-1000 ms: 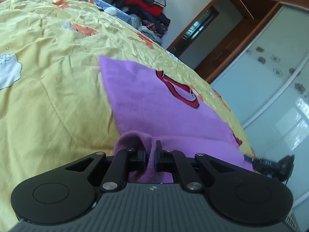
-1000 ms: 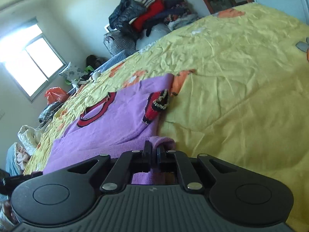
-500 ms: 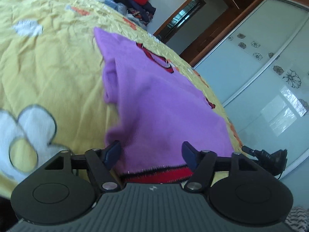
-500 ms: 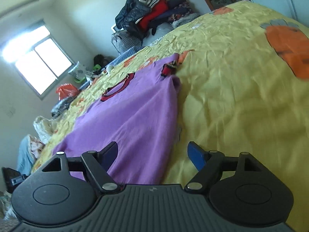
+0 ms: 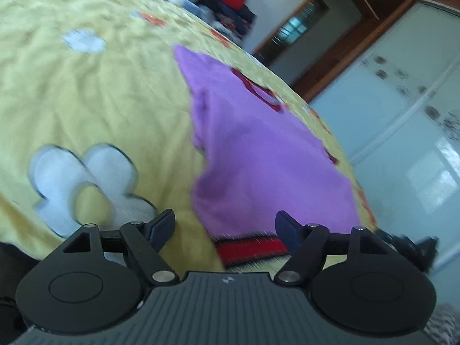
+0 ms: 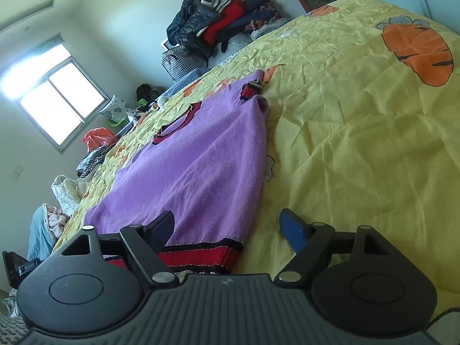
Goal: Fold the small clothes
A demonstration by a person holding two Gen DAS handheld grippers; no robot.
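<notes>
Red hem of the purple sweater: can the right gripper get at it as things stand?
Probably yes. The right gripper is open with nothing between its jaws, and the red hem of the purple sweater lies flat on the yellow bedspread just ahead of the fingertips, toward the left finger. Nothing covers it.

Purple sweater (image 6: pixel 201 166) flat on yellow bedspread (image 6: pixel 359 143); right claw (image 6: pixel 227 225) spread wide, empty.
</notes>
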